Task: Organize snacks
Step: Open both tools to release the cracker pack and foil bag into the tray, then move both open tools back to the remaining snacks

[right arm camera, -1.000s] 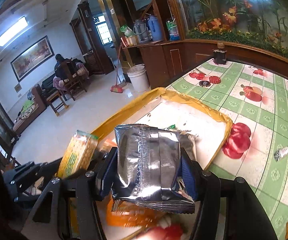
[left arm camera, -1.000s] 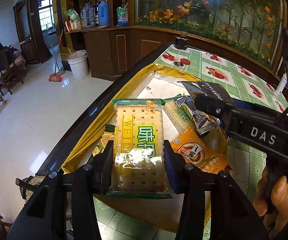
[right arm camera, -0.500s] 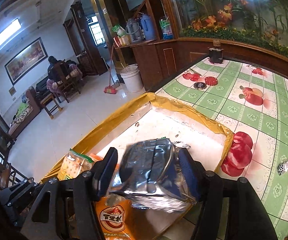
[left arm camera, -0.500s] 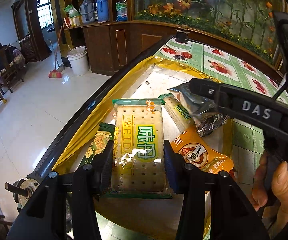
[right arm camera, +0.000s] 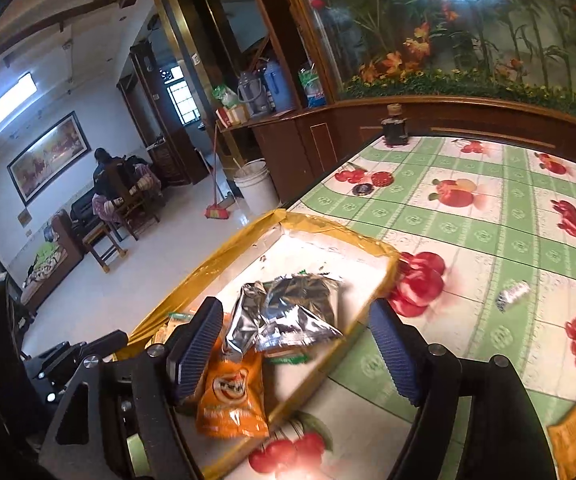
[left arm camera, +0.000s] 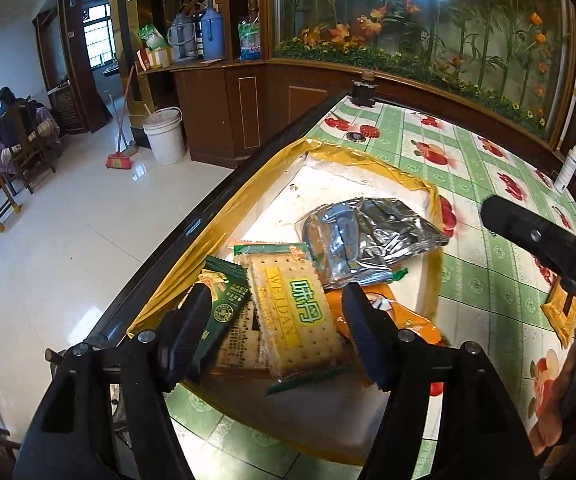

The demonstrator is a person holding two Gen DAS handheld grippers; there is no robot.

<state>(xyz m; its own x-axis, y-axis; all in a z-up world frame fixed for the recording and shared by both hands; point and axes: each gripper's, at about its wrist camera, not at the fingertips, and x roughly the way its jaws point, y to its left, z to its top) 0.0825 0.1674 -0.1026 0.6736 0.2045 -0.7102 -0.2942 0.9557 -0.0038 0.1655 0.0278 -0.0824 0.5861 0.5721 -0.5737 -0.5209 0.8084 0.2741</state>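
Snacks gathered in yellow-rimmed tray [left arm camera: 248,196] at table edge, to keep them together: cracker packet [left arm camera: 296,312], silver foil pack [left arm camera: 364,236], orange pouch [right arm camera: 232,396]. Left gripper [left arm camera: 276,332] spread wide, empty, above crackers. Right gripper [right arm camera: 296,348] likewise released, nothing grasped.

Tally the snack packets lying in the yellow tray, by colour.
Silver foil packet: 1
Yellow-and-green cracker packet: 1
Dark green packet: 1
Orange packet: 1
Total: 4 in the yellow tray
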